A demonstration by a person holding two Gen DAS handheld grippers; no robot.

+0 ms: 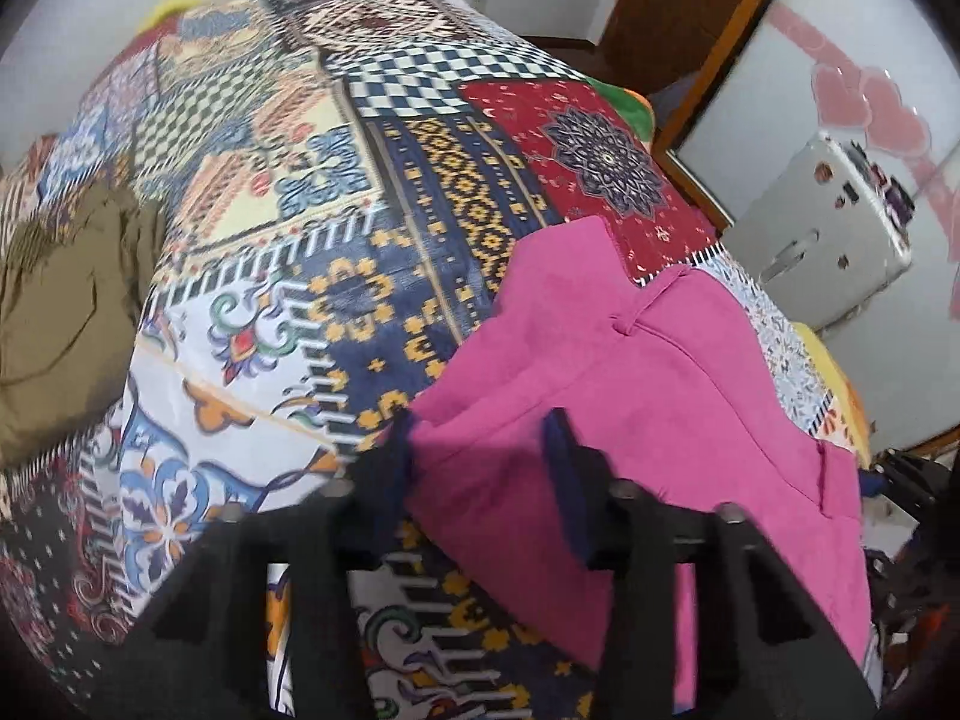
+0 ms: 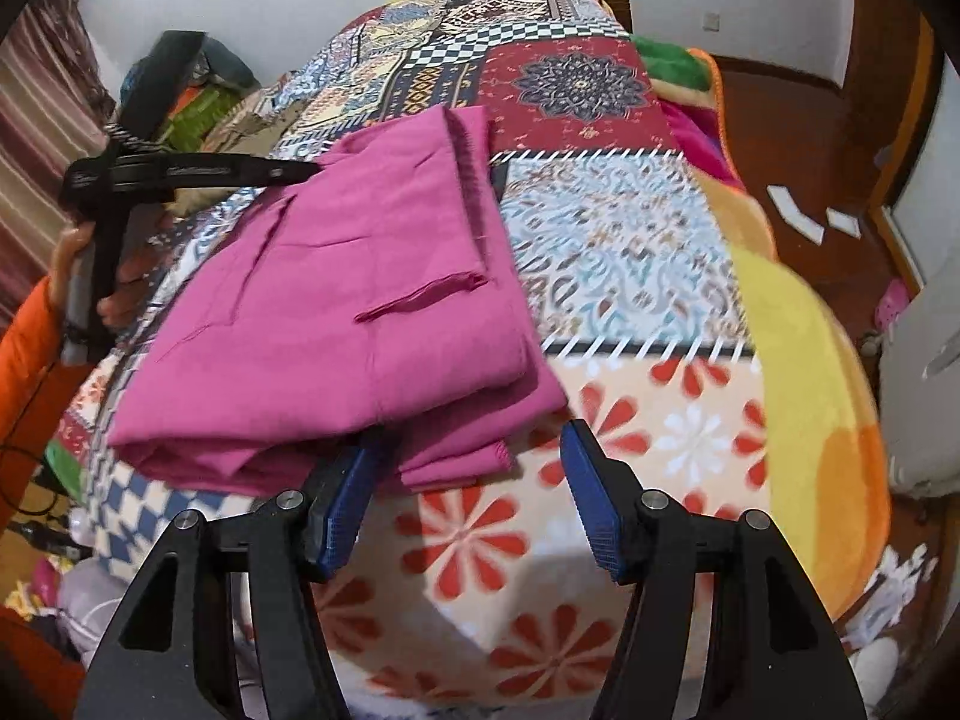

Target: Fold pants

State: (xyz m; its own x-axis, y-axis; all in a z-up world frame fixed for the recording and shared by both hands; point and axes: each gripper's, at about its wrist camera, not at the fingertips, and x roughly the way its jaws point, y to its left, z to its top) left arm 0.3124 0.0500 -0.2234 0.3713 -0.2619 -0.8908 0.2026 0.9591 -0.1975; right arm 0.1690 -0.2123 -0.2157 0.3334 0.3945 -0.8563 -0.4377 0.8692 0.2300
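pink pants (image 2: 336, 300) lie folded into a thick, layered bundle on the bed, spread over the patchwork blanket (image 2: 606, 252) with its checks, medallions and red flower squares. a pocket slit shows on the top layer, and the folded edges stack up at the near corner.

the right gripper (image 2: 474, 450) hangs tilted down over that near corner. its jaws stand apart, blue pads on either side; the left pad sits just at the edge of the pink bundle, the other over the flowered blanket, and neither presses on the cloth.

the left gripper (image 1: 480, 432) reaches in from the far side of the pants. seen from its own camera, its jaws straddle the pink edge, part way apart, with cloth between them; the picture is blurred and i cannot tell whether the pads pinch the fabric. in the right wrist view a hand (image 2: 120, 294) in an orange sleeve (image 2: 30, 372) grips that tool's handle.

an olive-brown garment (image 1: 54, 312) lies crumpled on the blanket, well apart from the pants. a yellow and orange fleece (image 2: 804, 372) covers the bed's near right edge, and a white appliance (image 1: 822, 240) stands beside the bed on the wooden floor.
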